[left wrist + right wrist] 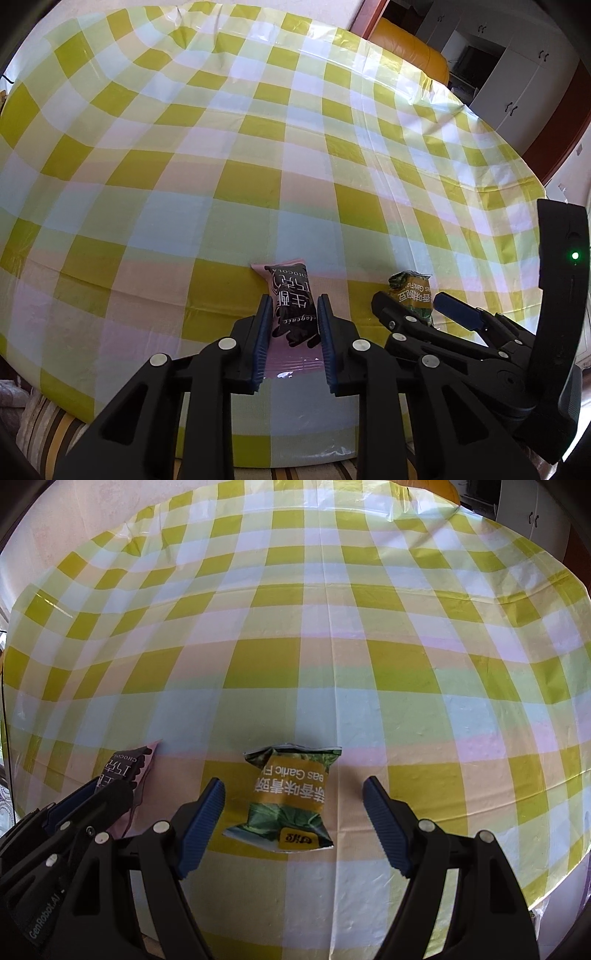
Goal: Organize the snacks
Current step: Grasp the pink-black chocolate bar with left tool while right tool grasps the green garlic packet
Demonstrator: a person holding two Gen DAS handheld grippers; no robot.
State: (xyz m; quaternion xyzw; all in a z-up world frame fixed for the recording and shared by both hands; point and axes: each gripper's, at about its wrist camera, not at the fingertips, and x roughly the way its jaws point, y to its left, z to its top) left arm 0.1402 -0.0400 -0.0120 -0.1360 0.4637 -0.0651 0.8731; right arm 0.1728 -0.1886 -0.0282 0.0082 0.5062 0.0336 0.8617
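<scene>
A pink and black chocolate snack packet point(292, 306) lies on the checked tablecloth near the front edge. My left gripper point(293, 310) has its blue pads against both long sides of the packet and is shut on it. The packet also shows in the right wrist view point(125, 771), partly hidden by the left gripper. A green and yellow garlic peas packet point(286, 797) lies flat on the cloth. My right gripper point(293, 794) is open wide, one finger on each side of the peas packet, not touching it. The peas packet shows in the left wrist view point(412, 291) behind the right gripper.
The round table wears a yellow, white and pastel checked plastic cloth point(258, 147) that hangs over the front edge. An orange chair back point(410, 48) and white cabinets point(517, 66) stand beyond the far right edge. Striped fabric point(48, 435) lies below the front edge.
</scene>
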